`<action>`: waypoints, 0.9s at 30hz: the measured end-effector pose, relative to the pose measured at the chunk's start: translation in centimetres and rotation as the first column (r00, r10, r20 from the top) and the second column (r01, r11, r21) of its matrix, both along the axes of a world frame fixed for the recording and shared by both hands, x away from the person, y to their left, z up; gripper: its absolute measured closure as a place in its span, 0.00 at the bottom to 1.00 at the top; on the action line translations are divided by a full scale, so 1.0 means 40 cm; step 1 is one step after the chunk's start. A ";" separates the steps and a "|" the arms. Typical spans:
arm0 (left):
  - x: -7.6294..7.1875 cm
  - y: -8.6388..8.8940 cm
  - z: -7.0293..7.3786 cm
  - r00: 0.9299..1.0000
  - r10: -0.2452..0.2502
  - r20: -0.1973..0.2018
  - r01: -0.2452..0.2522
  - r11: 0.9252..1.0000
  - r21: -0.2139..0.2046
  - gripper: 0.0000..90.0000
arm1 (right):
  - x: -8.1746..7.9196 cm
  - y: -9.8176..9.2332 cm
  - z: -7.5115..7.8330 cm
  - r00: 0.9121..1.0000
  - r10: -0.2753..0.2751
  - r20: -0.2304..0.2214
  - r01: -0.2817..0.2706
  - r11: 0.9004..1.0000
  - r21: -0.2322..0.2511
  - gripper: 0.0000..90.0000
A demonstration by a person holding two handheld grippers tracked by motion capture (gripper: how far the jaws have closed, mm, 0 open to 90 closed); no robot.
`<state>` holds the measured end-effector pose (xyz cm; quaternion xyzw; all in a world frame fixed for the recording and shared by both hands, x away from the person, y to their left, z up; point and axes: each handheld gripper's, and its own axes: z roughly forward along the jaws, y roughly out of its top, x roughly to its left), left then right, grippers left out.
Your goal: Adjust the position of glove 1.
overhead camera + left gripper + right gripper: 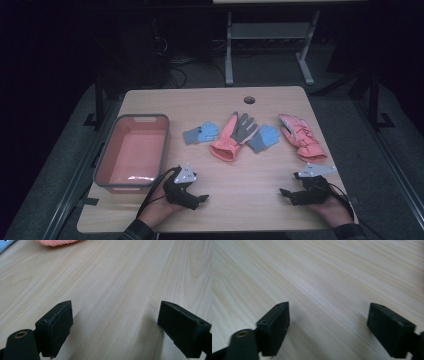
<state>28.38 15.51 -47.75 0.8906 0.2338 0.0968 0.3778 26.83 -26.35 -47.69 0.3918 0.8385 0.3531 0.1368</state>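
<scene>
Several gloves lie across the middle of the wooden table (240, 175): a small blue and grey glove (201, 133), a coral glove with a grey palm (234, 136), another small blue and grey glove (263, 137), and a pink glove (301, 136). My left gripper (201, 199) rests near the front edge, right of the bin, open with bare wood between its jaws (115, 327). A coral glove cuff (56, 242) peeks in at the top of the left gripper view. My right gripper (286, 192) sits at the front right, open over bare table (328, 330).
A pink bin with a grey rim (132, 150) stands empty at the left side of the table. A round cable hole (249, 100) sits near the far edge. Beyond the table are dark floor and a white table frame (270, 45).
</scene>
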 end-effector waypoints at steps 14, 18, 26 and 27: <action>0.000 0.000 0.000 1.000 -0.002 0.001 0.002 1.000 -0.003 0.14 | 0.084 0.045 0.066 0.999 -0.012 -0.044 0.014 0.998 0.067 1.00; 0.000 0.001 0.000 1.000 -0.002 0.001 0.002 1.000 -0.002 0.14 | 0.121 0.071 0.075 0.999 -0.003 -0.034 0.005 0.998 0.064 1.00; 0.000 0.001 0.001 1.000 -0.004 0.000 0.004 1.000 0.000 0.14 | 0.196 0.122 0.087 1.000 0.003 -0.006 -0.003 0.998 0.063 1.00; 0.000 0.001 0.001 1.000 -0.003 0.000 0.003 1.000 0.000 0.14 | 0.215 0.134 0.087 1.000 0.004 -0.002 -0.003 0.998 0.064 1.00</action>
